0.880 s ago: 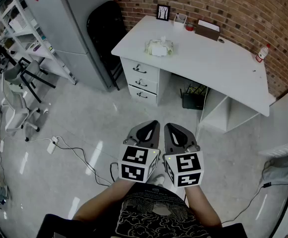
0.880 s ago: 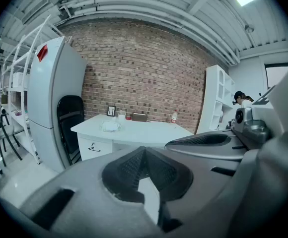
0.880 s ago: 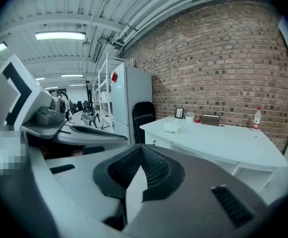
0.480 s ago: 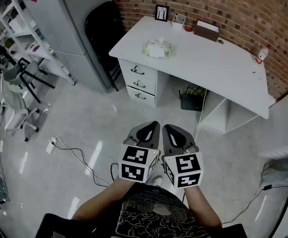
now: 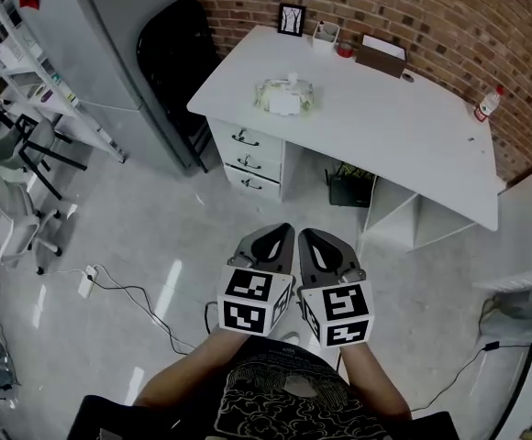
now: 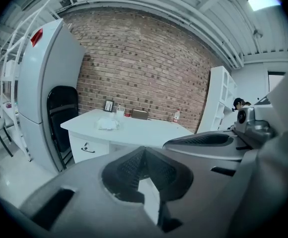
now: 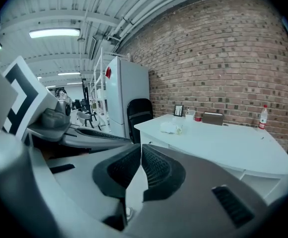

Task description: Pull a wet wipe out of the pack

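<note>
The wet wipe pack (image 5: 285, 96) lies on the white desk (image 5: 394, 131) near its left end, a white tuft sticking up from its top. It shows small in the left gripper view as a pale pack (image 6: 107, 124) and in the right gripper view as a pale pack (image 7: 172, 127). Both grippers are held close to my body, far short of the desk. My left gripper (image 5: 279, 236) is shut with nothing in it. Beside it my right gripper (image 5: 309, 238) is shut and empty too.
A small picture frame (image 5: 291, 19), a cup (image 5: 326, 34), a brown box (image 5: 382, 57) and a bottle (image 5: 484, 104) stand along the desk's back by the brick wall. A black chair (image 5: 170, 58) and a grey cabinet (image 5: 110, 44) are left of the desk. Cables (image 5: 138, 293) lie on the floor.
The view has shifted a little toward the desk, which now sits slightly lower and further left in frame. Both grippers stay shut in the same place before my body.
</note>
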The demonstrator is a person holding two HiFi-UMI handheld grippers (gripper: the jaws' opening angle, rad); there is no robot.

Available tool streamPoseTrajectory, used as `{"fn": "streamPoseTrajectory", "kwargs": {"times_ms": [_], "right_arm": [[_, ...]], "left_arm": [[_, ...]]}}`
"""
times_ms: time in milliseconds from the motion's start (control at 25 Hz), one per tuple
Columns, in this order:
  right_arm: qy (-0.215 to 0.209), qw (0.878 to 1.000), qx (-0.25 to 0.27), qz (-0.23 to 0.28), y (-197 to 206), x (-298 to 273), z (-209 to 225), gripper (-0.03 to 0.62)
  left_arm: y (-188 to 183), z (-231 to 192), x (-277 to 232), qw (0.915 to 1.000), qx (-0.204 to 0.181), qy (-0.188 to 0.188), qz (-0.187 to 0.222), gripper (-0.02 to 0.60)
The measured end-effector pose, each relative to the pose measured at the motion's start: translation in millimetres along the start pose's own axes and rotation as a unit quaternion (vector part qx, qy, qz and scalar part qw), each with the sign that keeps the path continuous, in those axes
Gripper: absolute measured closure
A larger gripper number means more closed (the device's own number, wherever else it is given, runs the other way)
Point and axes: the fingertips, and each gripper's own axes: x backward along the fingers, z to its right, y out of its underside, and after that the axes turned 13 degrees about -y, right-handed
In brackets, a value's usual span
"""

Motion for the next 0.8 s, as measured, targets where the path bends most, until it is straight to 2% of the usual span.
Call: {"fn": "streamPoseTrajectory", "kwargs": {"times_ms": [360,800], "right_arm": [[0.007,1.000,-0.009,-0.018,-32,-71,36,0.574],[0.018,0.999,-0.025,-0.024,-68,-140,54,0.576]], "left_arm": [[-38,-42,-61,0.9997,0.013,0.020,-0.009,0.569],[-78,-95,-112,0.9990,0.003,0.043,-0.015,0.569]]}}
